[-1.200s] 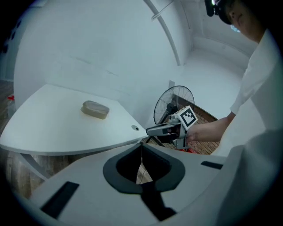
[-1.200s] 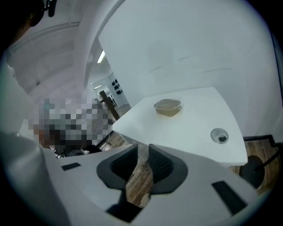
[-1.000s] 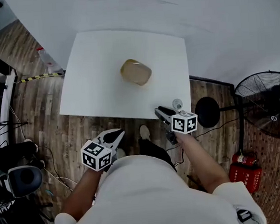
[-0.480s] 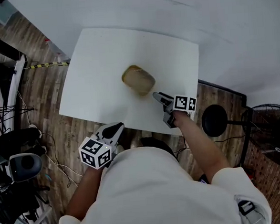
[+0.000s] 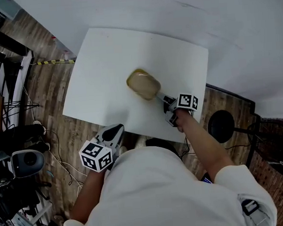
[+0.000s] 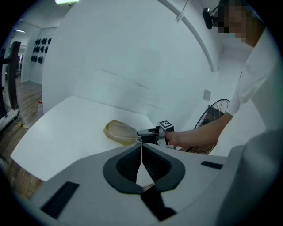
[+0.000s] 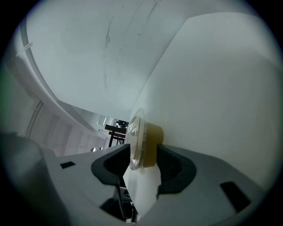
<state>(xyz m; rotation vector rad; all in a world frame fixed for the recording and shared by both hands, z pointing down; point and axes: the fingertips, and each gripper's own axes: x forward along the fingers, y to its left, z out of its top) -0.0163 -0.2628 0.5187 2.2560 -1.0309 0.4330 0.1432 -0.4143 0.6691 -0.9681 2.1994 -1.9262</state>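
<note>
Your right gripper [image 5: 159,97] is open, jaws straddling the tan plastic tub with a clear lid [image 5: 143,84] near the middle of the white table [image 5: 103,55]. The tub is probably light, thin-walled and slippery, so grip the body, not the lid. Your left gripper [image 5: 115,131] is closed and empty, just off the table's near edge.

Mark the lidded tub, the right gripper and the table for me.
lidded tub [image 5: 142,83], head view, middle of lid.
right gripper [image 5: 160,97], head view, between its fingertips.
table [image 5: 96,55], head view, bare top.
</note>
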